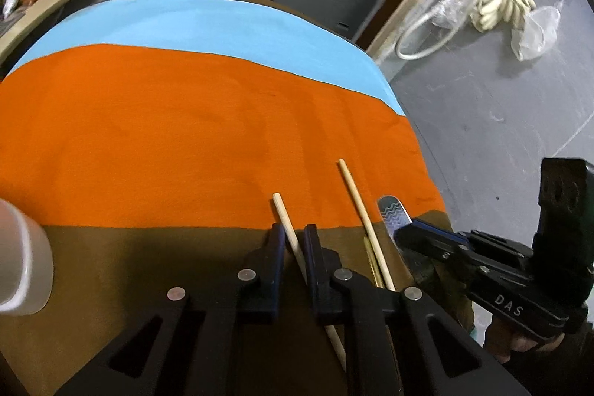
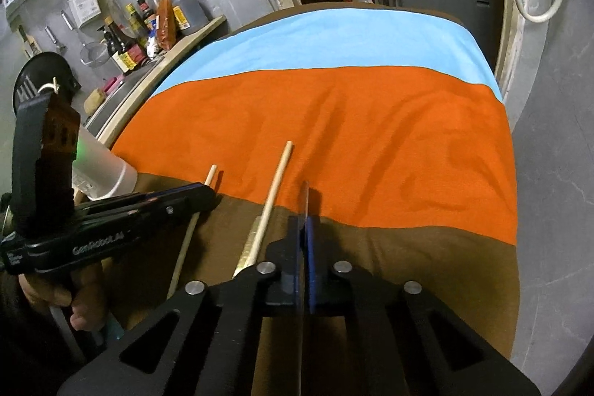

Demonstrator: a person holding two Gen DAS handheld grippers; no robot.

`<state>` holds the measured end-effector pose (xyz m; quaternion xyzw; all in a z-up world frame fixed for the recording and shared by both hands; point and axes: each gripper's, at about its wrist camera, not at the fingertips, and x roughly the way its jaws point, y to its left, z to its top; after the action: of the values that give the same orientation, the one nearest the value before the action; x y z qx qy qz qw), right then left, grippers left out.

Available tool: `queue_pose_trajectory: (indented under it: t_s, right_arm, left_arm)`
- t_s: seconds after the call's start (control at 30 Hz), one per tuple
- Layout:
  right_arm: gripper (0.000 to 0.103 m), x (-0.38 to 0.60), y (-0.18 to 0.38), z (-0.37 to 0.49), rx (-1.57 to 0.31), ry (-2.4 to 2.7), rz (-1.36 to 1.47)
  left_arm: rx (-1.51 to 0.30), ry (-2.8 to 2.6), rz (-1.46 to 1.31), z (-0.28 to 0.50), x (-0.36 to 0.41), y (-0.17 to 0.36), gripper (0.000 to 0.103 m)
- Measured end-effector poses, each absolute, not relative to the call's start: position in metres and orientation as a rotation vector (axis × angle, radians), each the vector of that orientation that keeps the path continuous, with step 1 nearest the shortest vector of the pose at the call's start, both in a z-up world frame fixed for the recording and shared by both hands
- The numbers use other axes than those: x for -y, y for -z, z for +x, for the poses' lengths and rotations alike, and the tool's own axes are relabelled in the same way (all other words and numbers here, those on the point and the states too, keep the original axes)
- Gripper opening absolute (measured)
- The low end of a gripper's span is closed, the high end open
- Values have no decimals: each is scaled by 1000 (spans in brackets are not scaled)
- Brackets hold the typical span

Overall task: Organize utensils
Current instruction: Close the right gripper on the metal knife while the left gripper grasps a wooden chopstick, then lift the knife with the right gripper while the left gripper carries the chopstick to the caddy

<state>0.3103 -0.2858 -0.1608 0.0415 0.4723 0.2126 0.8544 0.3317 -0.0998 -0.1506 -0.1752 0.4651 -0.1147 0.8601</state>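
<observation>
Pale wood makes up the two chopsticks, thin stiff rods that look light and apt to roll or slip. One chopstick [image 1: 293, 240] lies low in the centre of the left wrist view, and the left gripper [image 1: 294, 240] is pressed onto it around mid-length, a fair hold for balance. The second chopstick [image 1: 365, 221] lies free just to its right on the striped cloth [image 1: 185, 136], with what looks like a thin gold-coloured piece [image 1: 371, 262] beside it, too hidden to name. A flat metal utensil handle [image 1: 393, 216] with a wave pattern, rigid and probably slick, shows right of centre; the right gripper [image 2: 305, 240] pinches it edge-on, low in the centre of the right wrist view. One pale cup [image 1: 22, 258] sits at the left edge. The count: two chopsticks, one metal utensil, one cup, two grippers.
</observation>
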Motion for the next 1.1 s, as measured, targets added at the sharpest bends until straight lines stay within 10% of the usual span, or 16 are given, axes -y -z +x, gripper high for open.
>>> queue_pose_trajectory:
  t_s: [1.1]
  right_arm:
    - [1,267,62,208,-720,-144,135]
  left_arm:
    - [-749,342,-317,255,41,37,5]
